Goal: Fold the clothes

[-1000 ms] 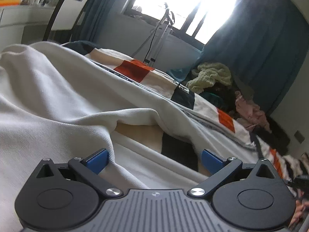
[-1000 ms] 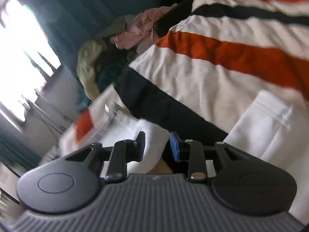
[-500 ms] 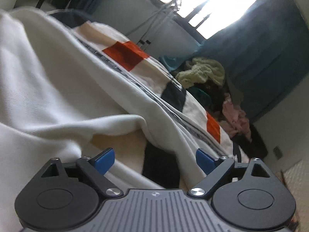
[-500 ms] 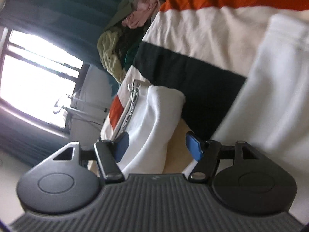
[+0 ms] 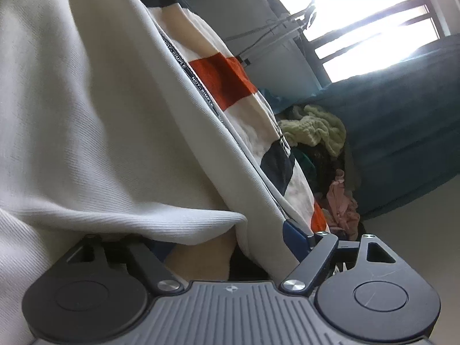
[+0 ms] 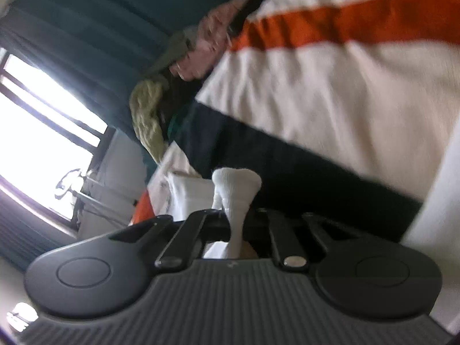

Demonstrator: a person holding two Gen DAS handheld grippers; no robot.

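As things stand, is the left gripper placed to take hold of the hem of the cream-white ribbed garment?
Probably yes. The left gripper has the cream-white ribbed garment hem draped between its closing jaws, and nothing blocks the way. Only the blue right-hand pad shows; the other is hidden under the fabric, so contact is uncertain.

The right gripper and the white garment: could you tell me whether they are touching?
Touching. The right wrist view shows the right gripper shut on a pinched fold of the white garment, which bunches out above the closed fingers.
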